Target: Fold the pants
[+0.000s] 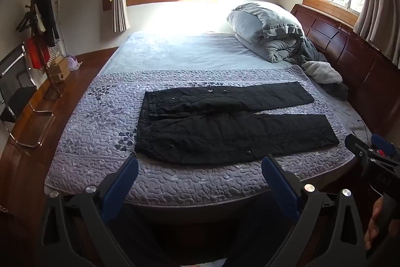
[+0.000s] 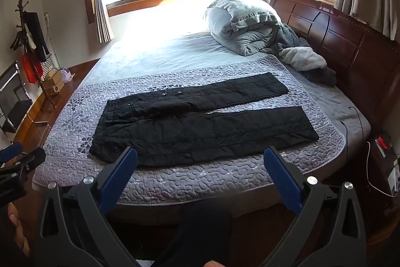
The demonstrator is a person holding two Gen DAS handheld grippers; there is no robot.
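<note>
Bed point(image 1: 175, 54) fills most of both views, w/ a dark wood headboard point(image 2: 350, 46) on the right end. A grey-purple quilted cover point(image 1: 100, 137) is spread over the near half. Rumpled grey duvet point(image 2: 242, 19) is heaped by the headboard. Black pants point(image 1: 225, 126) lie flat on the cover, unfolded, waistband to the left, both legs running right and slightly apart, near leg close to the bed's edge. My left gripper point(image 1: 200, 169) hangs just short of the bed edge, fingers spread wide, holding nothing. My right gripper point(image 2: 200, 162) is likewise spread & empty, in front of the pants, not touching them.
</note>
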